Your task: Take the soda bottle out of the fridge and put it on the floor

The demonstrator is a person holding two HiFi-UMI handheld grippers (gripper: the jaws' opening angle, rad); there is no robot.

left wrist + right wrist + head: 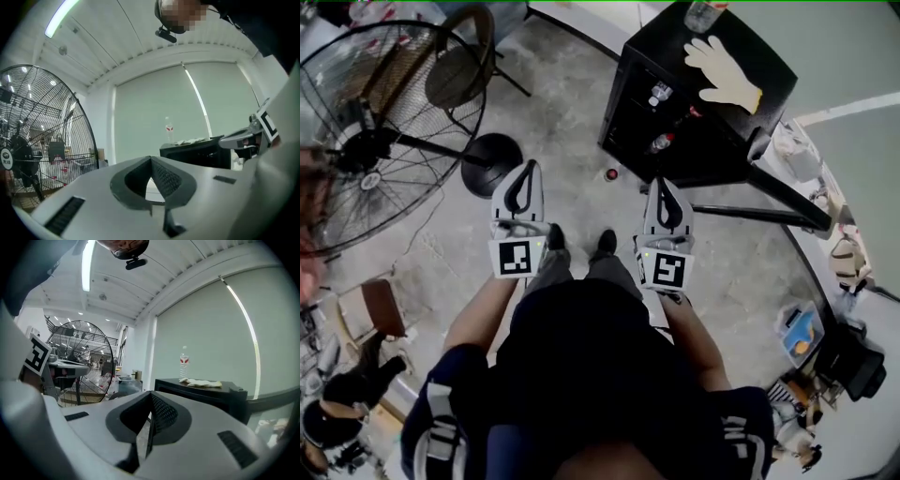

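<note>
Soda bottle (661, 143) sits inside the open fridge (623, 89), well apart from the left hand-held gripper (528, 173) and right hand-held gripper (664, 187), both closed on nothing.

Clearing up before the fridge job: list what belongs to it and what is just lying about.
Job: fridge; bottles inside it; floor; left gripper and right gripper, both shut, empty.
Lying about: fan; glove; top bottle on the fridge.
</note>
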